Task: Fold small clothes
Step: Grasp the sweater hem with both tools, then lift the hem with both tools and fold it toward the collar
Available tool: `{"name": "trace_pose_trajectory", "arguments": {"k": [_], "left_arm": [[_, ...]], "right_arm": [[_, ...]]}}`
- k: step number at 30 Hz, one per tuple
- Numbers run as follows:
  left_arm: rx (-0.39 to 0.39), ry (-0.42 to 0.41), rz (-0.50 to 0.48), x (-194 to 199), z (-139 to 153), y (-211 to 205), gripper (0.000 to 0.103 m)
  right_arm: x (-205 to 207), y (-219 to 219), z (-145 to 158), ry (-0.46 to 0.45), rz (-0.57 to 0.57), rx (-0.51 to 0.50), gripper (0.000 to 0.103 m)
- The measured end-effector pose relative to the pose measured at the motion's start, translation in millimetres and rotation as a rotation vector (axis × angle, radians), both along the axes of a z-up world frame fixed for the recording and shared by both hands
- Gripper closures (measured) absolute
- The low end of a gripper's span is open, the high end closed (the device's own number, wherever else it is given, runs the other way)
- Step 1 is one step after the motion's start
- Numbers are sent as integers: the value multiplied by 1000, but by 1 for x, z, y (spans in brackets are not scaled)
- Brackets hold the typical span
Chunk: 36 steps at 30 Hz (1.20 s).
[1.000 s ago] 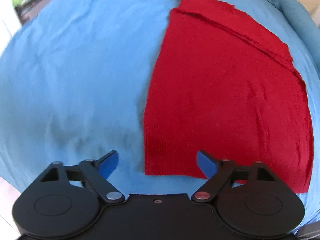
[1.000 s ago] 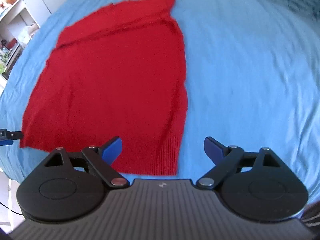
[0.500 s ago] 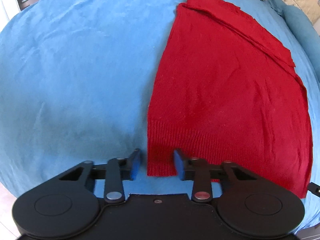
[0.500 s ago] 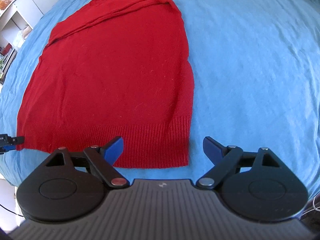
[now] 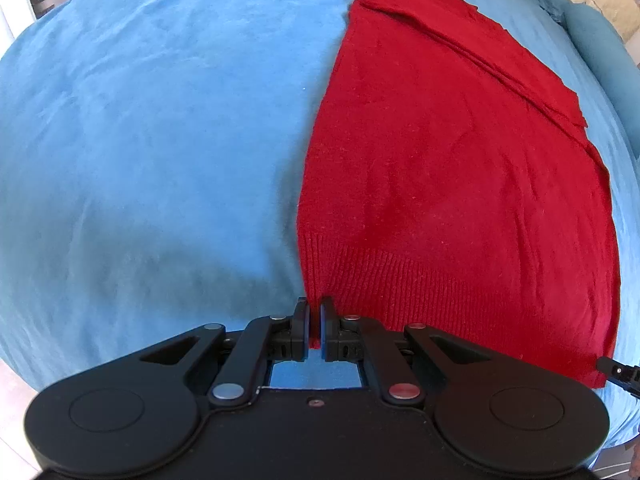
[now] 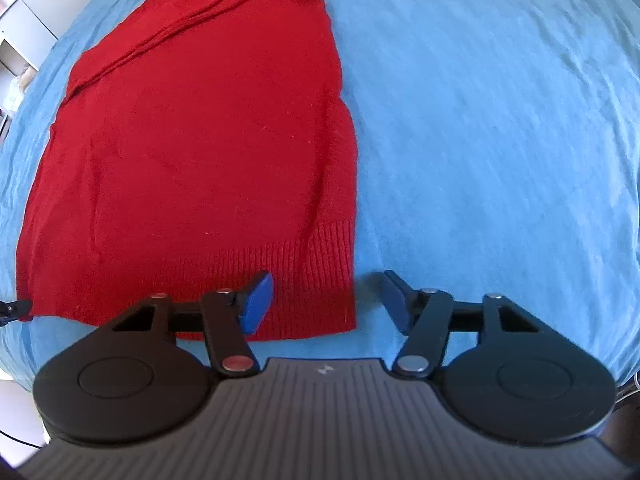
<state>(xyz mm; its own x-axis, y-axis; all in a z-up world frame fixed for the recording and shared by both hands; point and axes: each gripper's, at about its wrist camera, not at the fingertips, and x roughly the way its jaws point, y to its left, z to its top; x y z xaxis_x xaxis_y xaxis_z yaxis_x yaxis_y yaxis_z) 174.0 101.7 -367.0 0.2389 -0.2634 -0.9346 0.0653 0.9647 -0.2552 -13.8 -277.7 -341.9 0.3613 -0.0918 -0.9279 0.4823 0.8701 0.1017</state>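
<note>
A red knit sweater (image 5: pixel 460 184) lies flat on a blue bed cover (image 5: pixel 140 140), ribbed hem nearest me, sleeves folded across its far end. My left gripper (image 5: pixel 315 320) is shut on the hem's near left corner. In the right wrist view the sweater (image 6: pixel 192 148) fills the left half. My right gripper (image 6: pixel 326 304) is open, its fingers either side of the hem's near right corner, the left pad (image 6: pixel 256 304) over the ribbing. The tip of the left gripper (image 6: pixel 14 308) shows at the far left edge.
The blue cover (image 6: pixel 500 120) spreads wide on both sides of the sweater. A blue pillow (image 5: pixel 600 48) lies at the far right. White shelving (image 6: pixel 16 4) stands beyond the bed at upper left.
My left gripper has closed onto the hem's left corner. My right gripper has moved forward and down over the right corner, still open.
</note>
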Motion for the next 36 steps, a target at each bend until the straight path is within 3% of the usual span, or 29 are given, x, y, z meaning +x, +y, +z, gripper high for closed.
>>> {"name": "trace_pose_trajectory", "arguments": {"k": [6, 9, 17, 24, 30, 36], "left_arm": [[8, 10, 0, 1, 1, -1, 98], [5, 14, 3, 2, 0, -1, 99], [-46, 12, 41, 6, 26, 10, 99], [-147, -40, 76, 19, 80, 12, 99], [-234, -120, 96, 58, 127, 9, 99], [-315, -189, 97, 125, 155, -8, 99]], "right_arm": [[5, 4, -2, 12, 49, 22, 59], [7, 2, 0, 10, 38, 30, 83], [5, -10, 38, -64, 5, 112, 84], [23, -24, 102, -188, 2, 190, 84], [60, -41, 155, -303, -6, 239, 84], [122, -62, 191, -393, -53, 266, 84]]}}
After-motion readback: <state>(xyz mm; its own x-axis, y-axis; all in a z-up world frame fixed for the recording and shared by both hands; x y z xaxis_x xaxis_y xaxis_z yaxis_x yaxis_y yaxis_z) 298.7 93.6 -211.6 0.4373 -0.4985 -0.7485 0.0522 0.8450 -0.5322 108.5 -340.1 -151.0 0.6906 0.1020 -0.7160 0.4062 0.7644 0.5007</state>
